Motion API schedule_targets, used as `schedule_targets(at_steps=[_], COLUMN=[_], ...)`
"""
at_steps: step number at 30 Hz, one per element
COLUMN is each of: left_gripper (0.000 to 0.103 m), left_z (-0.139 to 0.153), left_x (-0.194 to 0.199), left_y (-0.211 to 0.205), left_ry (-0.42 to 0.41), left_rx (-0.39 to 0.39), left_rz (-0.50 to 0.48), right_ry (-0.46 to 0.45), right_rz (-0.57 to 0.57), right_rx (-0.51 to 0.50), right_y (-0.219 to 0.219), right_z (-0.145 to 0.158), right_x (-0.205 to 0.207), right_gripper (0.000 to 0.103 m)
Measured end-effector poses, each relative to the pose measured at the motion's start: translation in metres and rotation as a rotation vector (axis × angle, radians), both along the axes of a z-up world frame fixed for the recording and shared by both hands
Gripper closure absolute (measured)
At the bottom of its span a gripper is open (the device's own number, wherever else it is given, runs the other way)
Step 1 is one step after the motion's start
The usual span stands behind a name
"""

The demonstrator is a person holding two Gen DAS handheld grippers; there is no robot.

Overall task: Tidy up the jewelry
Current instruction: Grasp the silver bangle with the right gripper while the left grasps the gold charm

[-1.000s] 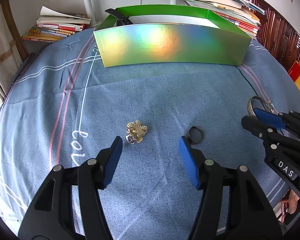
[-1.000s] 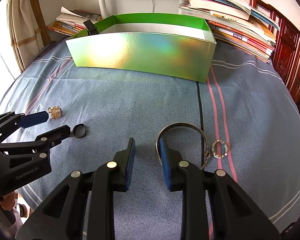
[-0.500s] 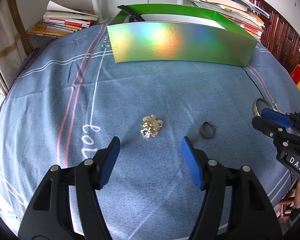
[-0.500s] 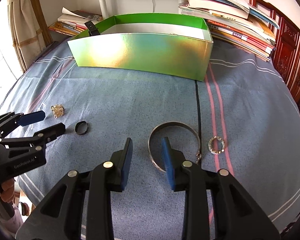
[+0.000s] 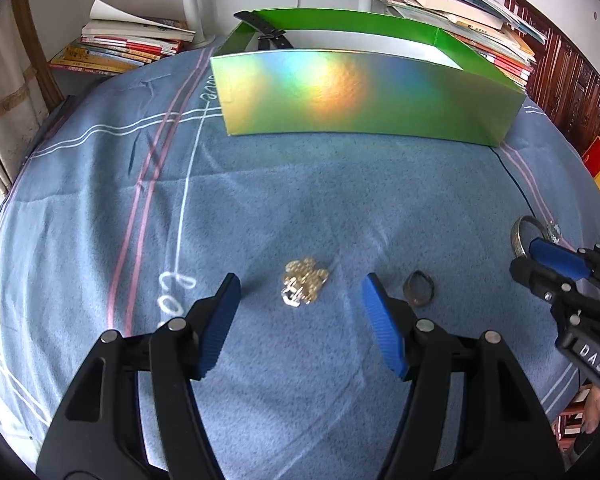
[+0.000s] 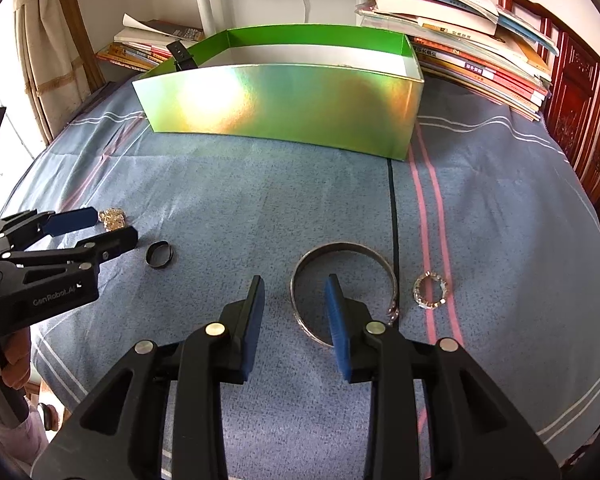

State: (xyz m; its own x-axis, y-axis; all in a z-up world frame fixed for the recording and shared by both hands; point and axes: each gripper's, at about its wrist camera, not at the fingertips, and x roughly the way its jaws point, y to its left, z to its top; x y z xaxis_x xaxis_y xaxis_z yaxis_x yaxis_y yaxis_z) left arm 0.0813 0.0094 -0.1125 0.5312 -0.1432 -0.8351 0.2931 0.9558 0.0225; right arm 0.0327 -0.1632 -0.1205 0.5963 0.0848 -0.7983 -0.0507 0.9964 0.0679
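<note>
A gold bead cluster [image 5: 304, 280] lies on the blue cloth between the tips of my open left gripper [image 5: 300, 292]; it also shows in the right wrist view [image 6: 113, 218]. A dark ring [image 5: 418, 293] lies just right of the left gripper's right finger, and shows in the right wrist view [image 6: 159, 255]. My right gripper [image 6: 294, 296] is open and straddles the left rim of a silver bangle [image 6: 342, 248], empty. A small beaded ring [image 6: 430, 290] lies right of the bangle. A shiny green box [image 6: 284, 108] stands open at the back.
A black strap [image 5: 266, 34] hangs over the box's far left corner. Stacks of books [image 6: 472, 52] sit behind the box on both sides. A dark wooden cabinet [image 6: 588, 120] stands at the right. The cloth's edge drops off at the left and front.
The left gripper has shifted left so the gold cluster now sits centred between its fingers. The right gripper has drawn back and opened a little wider around the bangle's rim.
</note>
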Motion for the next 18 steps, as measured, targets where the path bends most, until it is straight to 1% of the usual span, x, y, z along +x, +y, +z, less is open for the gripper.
schedule_targets(at_steps=[8, 11, 14, 16, 18], left_gripper=[0.04, 0.04, 0.039, 0.039, 0.039], left_z=[0.0, -0.001, -0.001, -0.001, -0.002], left_x=[0.002, 0.002, 0.001, 0.0, -0.002], left_y=[-0.003, -0.004, -0.005, -0.004, -0.003], left_ry=[-0.002, -0.005, -0.005, -0.008, -0.015], left_rx=[-0.012, -0.009, -0.008, -0.011, -0.013], left_rz=[-0.006, -0.001, 0.009, 0.01, 0.009], right_ry=[0.005, 0.006, 0.01, 0.014, 0.015], right_rz=[-0.005, -0.004, 0.009, 0.02, 0.014], right_rx=[0.001, 0.005, 0.007, -0.006, -0.03], right_y=[0.001, 0.002, 0.004, 0.009, 0.013], right_z=[0.0, -0.001, -0.001, -0.001, -0.002], right_x=[0.002, 0.002, 0.002, 0.002, 0.003], right_gripper=[0.071, 0.068, 0.059, 0.051, 0.049])
